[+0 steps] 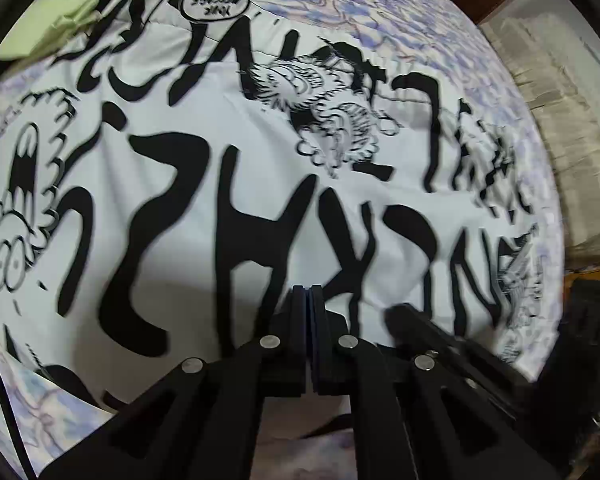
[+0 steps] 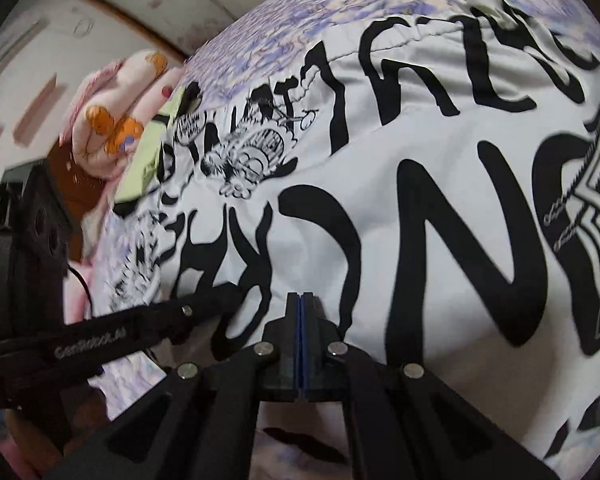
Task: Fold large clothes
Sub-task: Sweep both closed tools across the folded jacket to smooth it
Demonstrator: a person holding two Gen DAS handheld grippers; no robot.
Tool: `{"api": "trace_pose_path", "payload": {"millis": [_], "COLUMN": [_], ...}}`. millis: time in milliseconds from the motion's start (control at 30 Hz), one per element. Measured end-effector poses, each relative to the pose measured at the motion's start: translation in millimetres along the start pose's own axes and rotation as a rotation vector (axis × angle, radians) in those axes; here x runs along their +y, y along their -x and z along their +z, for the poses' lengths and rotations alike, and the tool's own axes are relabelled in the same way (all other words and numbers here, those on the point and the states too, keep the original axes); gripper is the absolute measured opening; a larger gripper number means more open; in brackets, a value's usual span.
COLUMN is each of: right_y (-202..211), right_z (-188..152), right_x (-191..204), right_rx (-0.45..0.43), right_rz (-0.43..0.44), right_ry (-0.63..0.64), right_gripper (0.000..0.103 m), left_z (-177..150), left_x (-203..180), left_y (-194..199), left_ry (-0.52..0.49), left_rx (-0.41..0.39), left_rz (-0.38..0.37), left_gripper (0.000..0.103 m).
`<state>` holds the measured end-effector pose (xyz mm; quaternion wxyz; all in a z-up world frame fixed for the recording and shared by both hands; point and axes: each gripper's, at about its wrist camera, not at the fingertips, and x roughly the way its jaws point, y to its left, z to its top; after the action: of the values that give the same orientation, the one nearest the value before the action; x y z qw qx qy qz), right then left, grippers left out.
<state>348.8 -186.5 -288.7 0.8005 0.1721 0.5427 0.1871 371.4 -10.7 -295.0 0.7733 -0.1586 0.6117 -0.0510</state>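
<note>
A large white garment (image 1: 260, 208) printed with heavy black lettering and cartoon figures lies spread across a bed covered by a purple-and-white patterned sheet (image 1: 400, 20). The left claw (image 1: 308, 292) has its two fingers pressed together at the near edge of the cloth, and a thin pale strip shows between them lower down, so it seems to be pinching the garment's edge, though motion blur makes this hard to confirm. In the right wrist view the right claw (image 2: 300, 298) is likewise closed to a narrow blue line where the pads meet, with its tips against the garment (image 2: 420, 200) at the near hem; whether fabric sits between the pads cannot be told. The other gripper (its side carries pale lettering) reaches in from the left of that view, its tip resting on the cloth just beside the right claw.

A light green cloth (image 1: 60, 12) lies at the far corner of the garment, partly under it. Beyond it, in the right wrist view, sits a pink blanket with orange shapes (image 2: 116, 112). A beige folded textile (image 1: 572, 152) lies past the bed's right edge.
</note>
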Motion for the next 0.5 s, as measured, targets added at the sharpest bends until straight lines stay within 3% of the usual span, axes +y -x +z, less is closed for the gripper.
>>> {"api": "trace_pose_path", "payload": {"millis": [67, 200, 400, 500], "right_y": [1.5, 13.7, 37.6, 45.0], "right_z": [-1.1, 1.3, 3.1, 3.9], "right_x": [0.1, -20.2, -45.2, -58.2], "right_rx": [0.002, -0.008, -0.033, -0.032], "right_rz": [-0.035, -0.043, -0.175, -0.151], "right_ry": [0.072, 0.046, 0.073, 0.049], "right_gripper": [0.0, 0.0, 0.0, 0.0], "left_z": [-0.3, 1.2, 2.2, 1.7], "left_x": [2.3, 15.0, 42.6, 55.5], "left_y": [0.1, 7.3, 21.6, 23.9], "left_ry": [0.0, 0.028, 0.033, 0.039], "left_rx": [-0.01, -0.03, -0.076, -0.079], "left_rz": [0.028, 0.062, 0.189, 0.23], "left_gripper": [0.001, 0.001, 0.001, 0.001]}}
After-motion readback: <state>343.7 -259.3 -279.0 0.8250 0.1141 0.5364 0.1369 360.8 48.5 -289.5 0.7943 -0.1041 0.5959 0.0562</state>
